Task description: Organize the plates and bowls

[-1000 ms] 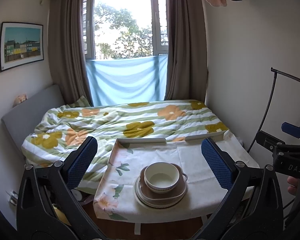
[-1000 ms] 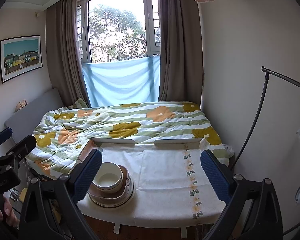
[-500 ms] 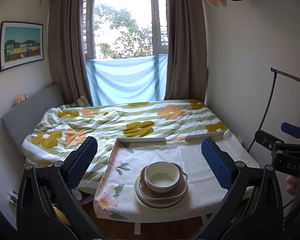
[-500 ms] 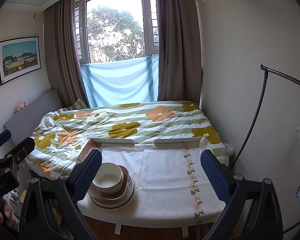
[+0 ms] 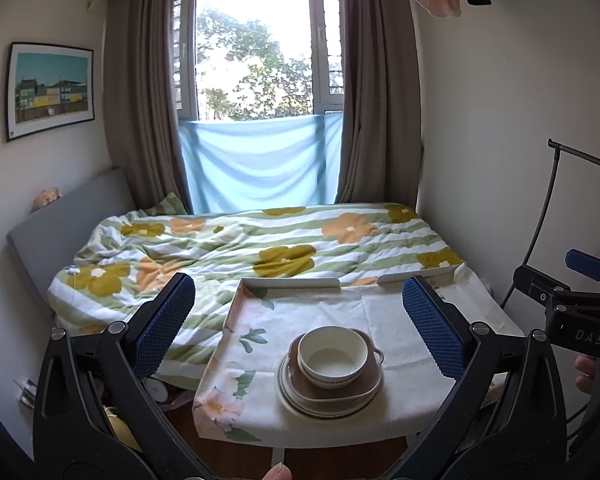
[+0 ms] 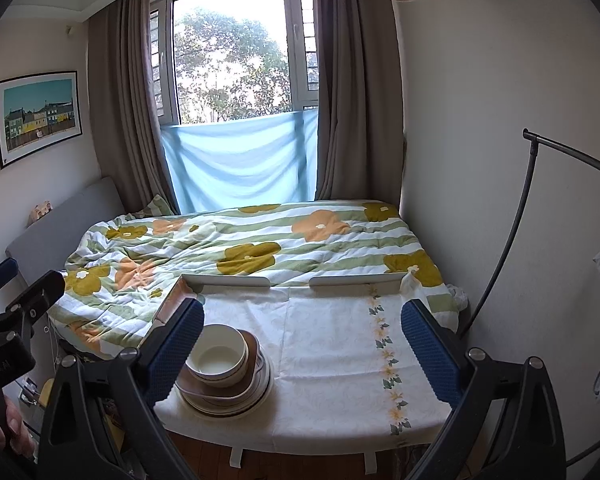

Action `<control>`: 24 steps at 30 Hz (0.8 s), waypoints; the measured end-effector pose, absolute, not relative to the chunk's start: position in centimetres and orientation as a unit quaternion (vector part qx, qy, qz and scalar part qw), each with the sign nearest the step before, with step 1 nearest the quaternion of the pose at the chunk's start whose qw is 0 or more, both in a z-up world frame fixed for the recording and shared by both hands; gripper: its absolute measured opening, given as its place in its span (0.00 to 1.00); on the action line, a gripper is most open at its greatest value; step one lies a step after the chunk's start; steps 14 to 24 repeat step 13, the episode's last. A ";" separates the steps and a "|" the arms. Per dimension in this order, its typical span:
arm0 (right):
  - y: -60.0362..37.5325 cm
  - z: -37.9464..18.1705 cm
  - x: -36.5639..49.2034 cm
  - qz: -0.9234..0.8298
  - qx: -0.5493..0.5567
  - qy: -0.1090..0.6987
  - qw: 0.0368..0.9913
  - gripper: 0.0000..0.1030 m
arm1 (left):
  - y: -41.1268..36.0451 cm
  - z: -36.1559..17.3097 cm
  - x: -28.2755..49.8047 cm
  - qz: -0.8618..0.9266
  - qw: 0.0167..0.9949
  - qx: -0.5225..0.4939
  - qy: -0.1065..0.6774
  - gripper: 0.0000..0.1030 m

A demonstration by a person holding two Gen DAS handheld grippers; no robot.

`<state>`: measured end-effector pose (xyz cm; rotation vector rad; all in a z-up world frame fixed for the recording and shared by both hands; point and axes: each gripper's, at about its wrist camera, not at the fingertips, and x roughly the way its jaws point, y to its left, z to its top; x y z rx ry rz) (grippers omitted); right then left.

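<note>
A white bowl sits in a brown square dish on a stack of pale round plates, on a small table with a flowered cloth. The stack also shows in the right wrist view, at the table's left front. My left gripper is open and empty, held back from the table with the stack between its fingers' sightline. My right gripper is open and empty, aimed at the bare cloth right of the stack.
A bed with a flowered quilt lies behind the table. A wall and a black curved stand are on the right. The table's back edge has a low white rail. The other gripper shows at the right edge.
Both views have shifted only slightly; the right gripper has tilted a little. The dishes have not moved.
</note>
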<state>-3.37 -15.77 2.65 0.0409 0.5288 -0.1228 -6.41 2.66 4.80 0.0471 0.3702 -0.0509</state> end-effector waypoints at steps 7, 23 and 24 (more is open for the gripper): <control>-15.6 2.6 -3.3 -0.059 0.020 0.262 0.963 0.95 | 2.8 4.6 -6.3 -0.012 0.983 0.032 0.180 1.00; -15.5 2.4 -2.8 -0.056 0.020 0.265 0.963 0.95 | 3.7 4.5 -5.9 -0.006 0.983 0.025 0.181 1.00; -15.5 2.4 -2.8 -0.056 0.020 0.265 0.963 0.95 | 3.7 4.5 -5.9 -0.006 0.983 0.025 0.181 1.00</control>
